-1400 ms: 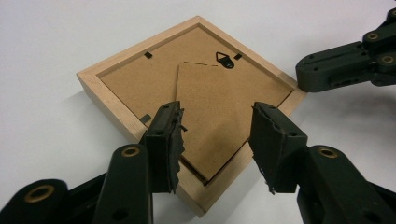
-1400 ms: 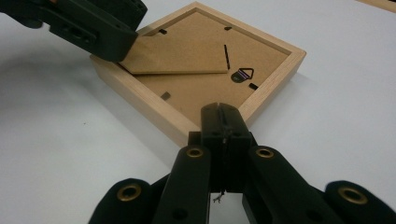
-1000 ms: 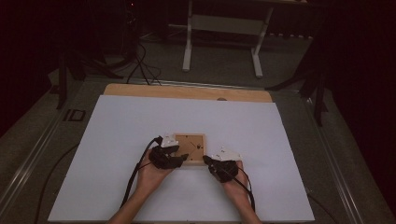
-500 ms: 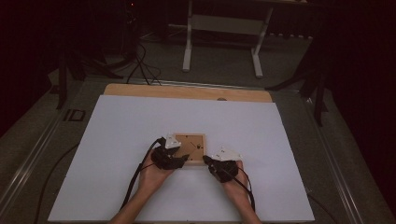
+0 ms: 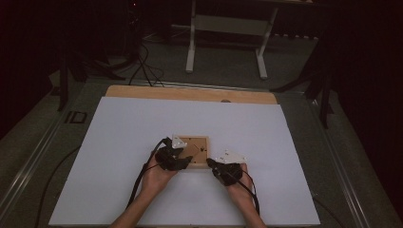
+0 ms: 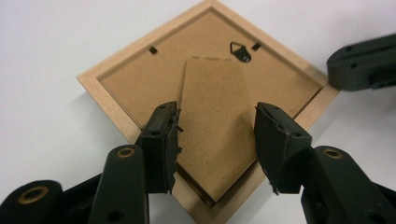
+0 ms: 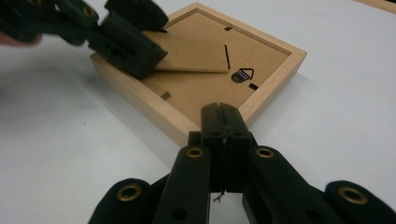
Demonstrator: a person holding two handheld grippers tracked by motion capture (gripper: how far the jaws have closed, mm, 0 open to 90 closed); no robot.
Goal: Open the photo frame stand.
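A light wooden picture frame (image 5: 198, 145) lies face down on the white sheet, its brown backing up. On the backing are a metal hanger (image 6: 240, 50) and a cardboard stand flap (image 6: 215, 121). My left gripper (image 6: 215, 140) reaches over the frame's near corner. Its jaws have just been closing, and their pads now press on the flap's two side edges. The flap (image 7: 191, 58) sits slightly raised off the backing. My right gripper (image 7: 224, 121) is shut with nothing in it, its tip against the frame's (image 7: 196, 126) outer edge near a corner.
The white sheet (image 5: 119, 142) covers most of the table, with a bare wooden strip (image 5: 190, 92) along the far edge. Cables trail from both grippers toward the near edge. A white table stand (image 5: 228, 28) is on the floor beyond.
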